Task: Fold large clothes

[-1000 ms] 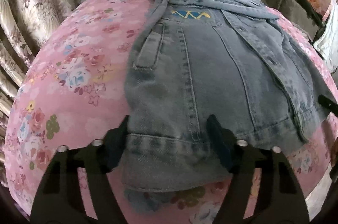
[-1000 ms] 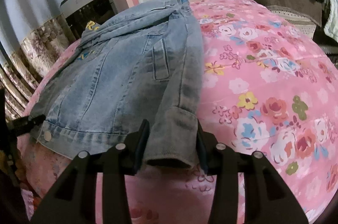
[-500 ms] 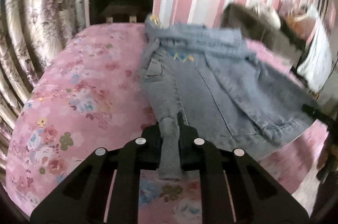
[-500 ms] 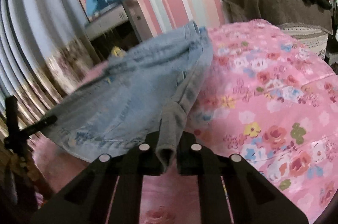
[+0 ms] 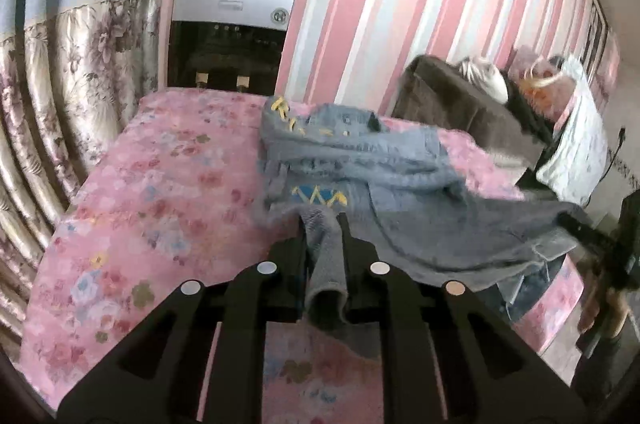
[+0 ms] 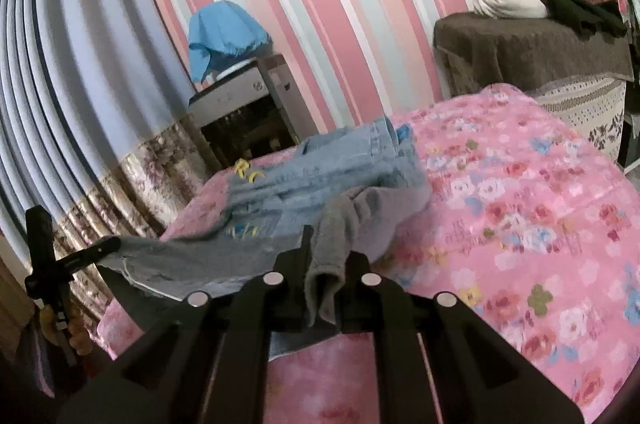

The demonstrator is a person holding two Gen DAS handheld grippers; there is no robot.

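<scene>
- Gripping now on both sides: left gripper is clamped on a bunched fold of the denim jacket hem; a second ago its jaws stood wide, straddling the flat hem.
- Right gripper likewise: jaws pinched on the other hem corner, which hangs as a grey wad between the fingers. It was open around that corner a second ago.
- Hem edge has come up off the pink floral cover since then. It now sags as a slack span between the two tools; the collar end stays down on the bed.
- Meaning, as I read it: grasp done, lift under way, bottom half ready to be carried forward over the top half. Fold itself not yet made.
- Just ahead of the left tool: blue-and-yellow zigzag patch, then rumpled sleeves, then the collar with yellow lettering at the far end.
- Long axis runs straight away from both tools, hem near, collar far, pointing at the water dispenser against the striped wall.
- Jacket sits between the tools; from the right one, its bulk lies ahead and to the left.
- Motion blur on the cloth; button side unclear.
</scene>
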